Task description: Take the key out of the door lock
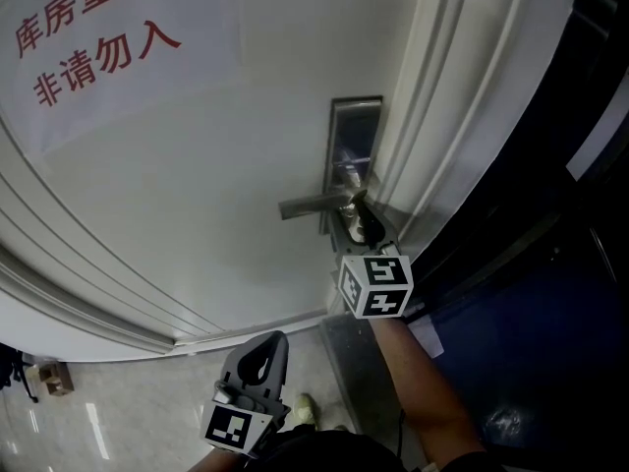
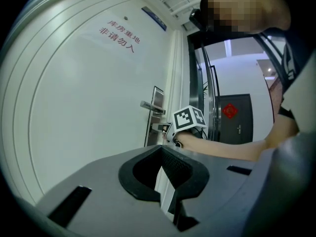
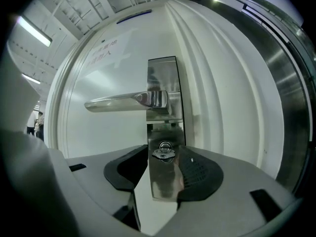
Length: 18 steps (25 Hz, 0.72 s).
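A small silvery key (image 3: 164, 151) sticks out of the keyhole in the steel lock plate (image 3: 163, 78) of a white door (image 1: 197, 165), just under the lever handle (image 3: 123, 101). My right gripper (image 3: 163, 181) is open, one jaw on either side of the key head, pads not pressing on it. In the head view the right gripper (image 1: 361, 216) sits at the lock plate (image 1: 354, 126) below the handle (image 1: 307, 206), and hides the key. My left gripper (image 1: 263, 350) hangs low by the floor, away from the lock, jaws together and holding nothing.
Red characters (image 1: 93, 37) are printed on the door. Ribbed white moulding (image 1: 462, 116) and a steel door frame (image 3: 291, 107) run right of the lock. Dark glass (image 1: 550, 313) stands further right. Pale floor tiles (image 1: 118, 421) and a small box (image 1: 54, 377) lie below.
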### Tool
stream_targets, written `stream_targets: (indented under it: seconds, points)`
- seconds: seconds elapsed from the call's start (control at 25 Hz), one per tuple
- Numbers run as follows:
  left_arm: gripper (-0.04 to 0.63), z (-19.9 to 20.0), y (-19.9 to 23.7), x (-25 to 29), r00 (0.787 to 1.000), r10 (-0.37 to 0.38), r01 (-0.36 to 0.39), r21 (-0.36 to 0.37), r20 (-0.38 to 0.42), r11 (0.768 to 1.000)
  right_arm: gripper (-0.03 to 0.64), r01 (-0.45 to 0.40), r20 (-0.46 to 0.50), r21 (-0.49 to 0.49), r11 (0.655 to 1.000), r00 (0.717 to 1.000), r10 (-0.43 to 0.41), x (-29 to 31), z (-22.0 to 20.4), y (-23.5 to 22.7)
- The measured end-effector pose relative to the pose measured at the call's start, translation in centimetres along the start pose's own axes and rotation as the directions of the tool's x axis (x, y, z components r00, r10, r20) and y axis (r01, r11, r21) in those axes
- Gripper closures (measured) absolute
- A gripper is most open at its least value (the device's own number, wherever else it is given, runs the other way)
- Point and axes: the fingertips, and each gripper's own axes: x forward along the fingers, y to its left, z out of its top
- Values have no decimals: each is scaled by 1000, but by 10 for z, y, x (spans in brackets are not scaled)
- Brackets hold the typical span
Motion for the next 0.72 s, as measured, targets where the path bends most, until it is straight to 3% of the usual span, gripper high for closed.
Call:
stream_targets:
  seconds: [0.72]
  points:
    - [591, -2, 4, 4, 1000, 3, -3, -8, -4, 1000, 479, 54, -21, 41, 998, 998, -53, 2, -3, -4]
